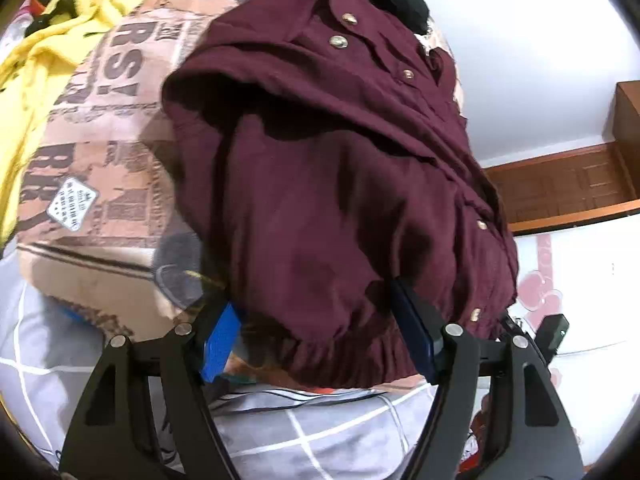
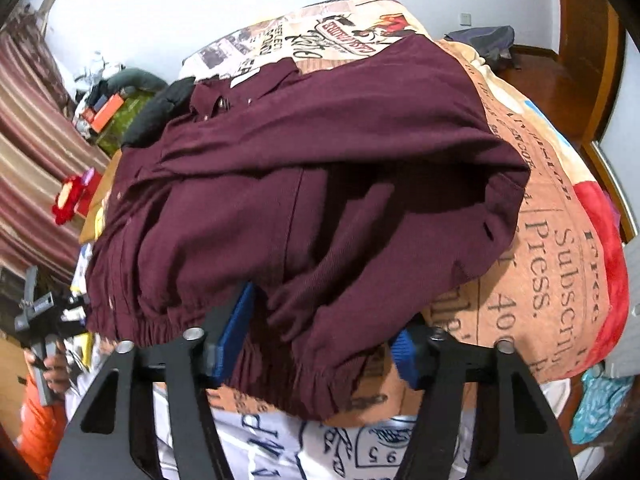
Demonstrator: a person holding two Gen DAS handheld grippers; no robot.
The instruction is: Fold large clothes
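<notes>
We hold both tongs at the near hem of a maroon jacket lying folded on a bed's newsprint blanket. Left tongs and right tongs straddle the elastic hem, jaws spread, pads not visibly pressing. A yellow garment lies far left.

Both the left gripper and right gripper angle downward, jaws parted.
</notes>
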